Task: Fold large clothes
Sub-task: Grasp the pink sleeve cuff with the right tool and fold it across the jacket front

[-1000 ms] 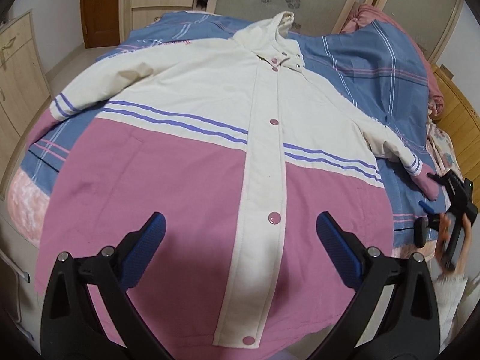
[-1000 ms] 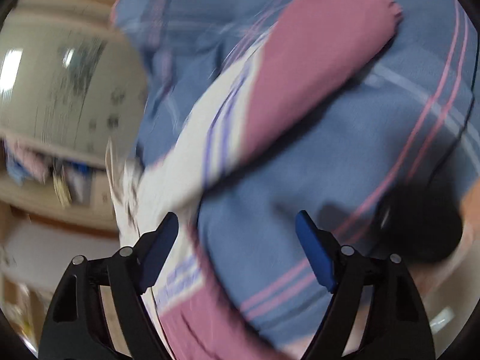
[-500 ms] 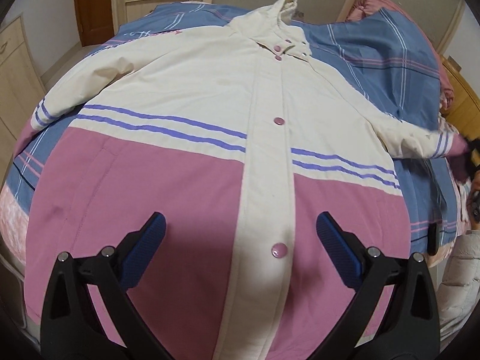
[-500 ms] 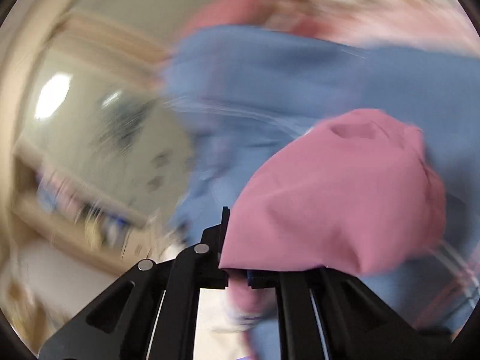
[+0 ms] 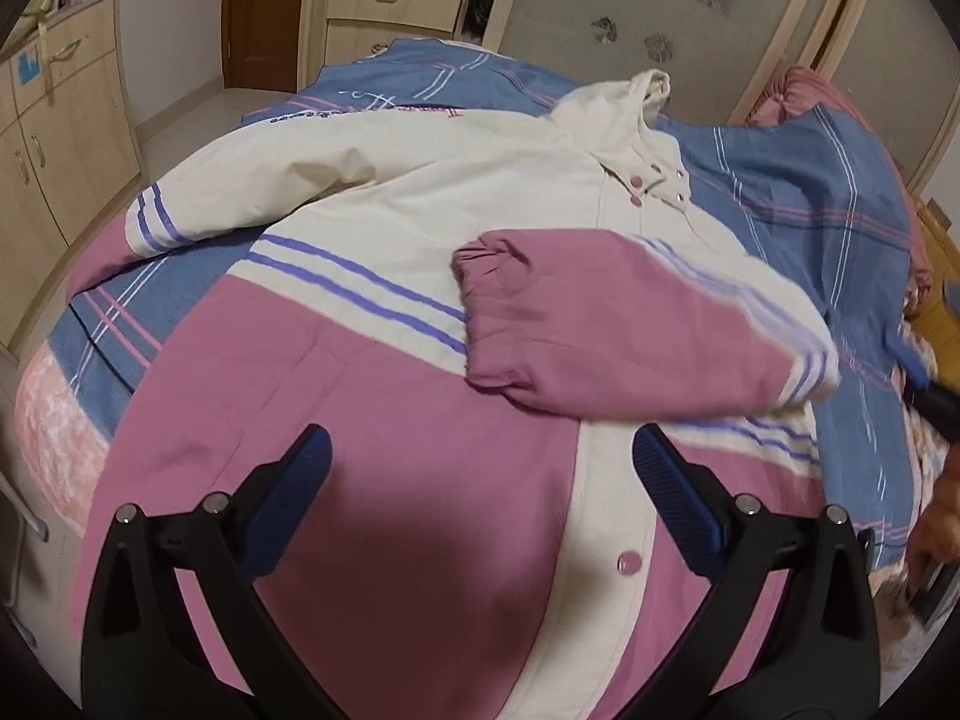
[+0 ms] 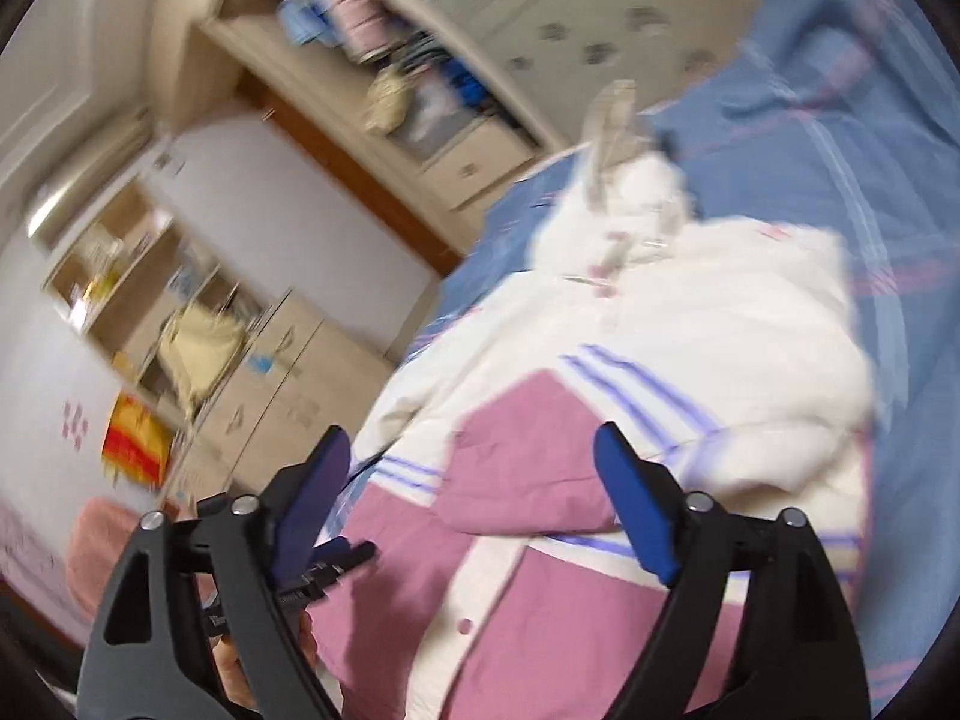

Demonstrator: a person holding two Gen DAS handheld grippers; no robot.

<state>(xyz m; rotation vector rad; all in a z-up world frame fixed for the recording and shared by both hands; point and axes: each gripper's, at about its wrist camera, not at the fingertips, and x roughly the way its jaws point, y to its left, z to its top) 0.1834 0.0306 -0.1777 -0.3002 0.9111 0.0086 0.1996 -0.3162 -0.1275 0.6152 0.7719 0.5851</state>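
A cream and pink hooded jacket (image 5: pixel 384 396) with purple stripes lies face up on the bed. Its right sleeve (image 5: pixel 606 336) now lies folded across the chest, pink cuff toward the middle. The left sleeve (image 5: pixel 240 204) stretches out to the left. My left gripper (image 5: pixel 480 492) is open and empty above the jacket's pink lower part. My right gripper (image 6: pixel 474 492) is open and empty above the folded sleeve (image 6: pixel 528 468); its blue tip shows at the right edge of the left wrist view (image 5: pixel 912 360). The right wrist view is blurred.
The bed has a blue plaid cover (image 5: pixel 810 192). Wooden cabinets (image 5: pixel 54 138) stand to the left, drawers (image 5: pixel 384 0) and a sliding wardrobe door (image 5: pixel 648 18) behind. A pink pillow (image 5: pixel 804 90) lies at the far right.
My right gripper carried the right sleeve's pink cuff across onto the jacket's chest and let go; it is open now. My left gripper stayed open above the hem.
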